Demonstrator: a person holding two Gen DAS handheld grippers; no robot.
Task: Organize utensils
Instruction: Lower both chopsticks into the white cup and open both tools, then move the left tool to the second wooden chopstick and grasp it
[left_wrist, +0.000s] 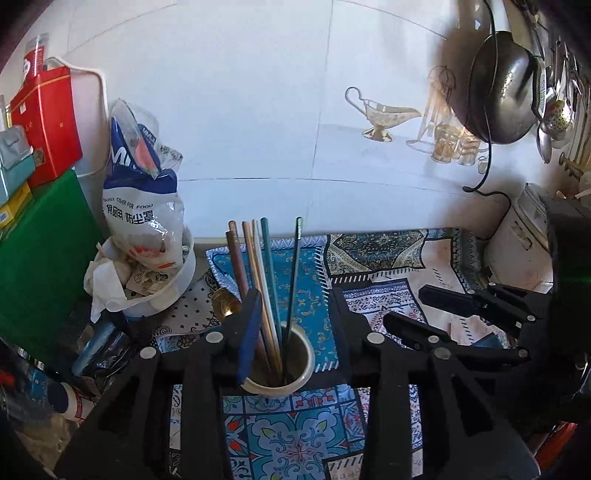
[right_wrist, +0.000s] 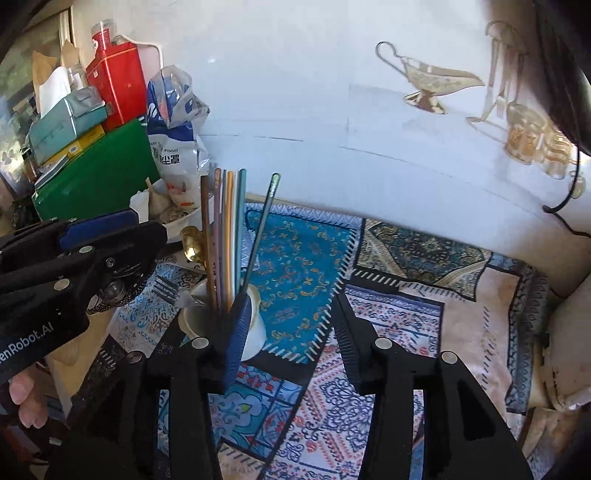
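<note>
A white cup stands on the patterned cloth and holds several coloured chopsticks plus one dark chopstick leaning apart. My left gripper is open, with a finger on each side of the cup's far rim and its blue pad beside the chopsticks without pressing them. A gold spoon lies just left of the cup. My right gripper is open over the cloth, its left finger in front of the cup. A fork lies left of the cup, under the left gripper.
A white bowl with a plastic bag sits at the back left, beside a green box and a red tin. A wok hangs at the right above a white cooker. The tiled wall is close behind.
</note>
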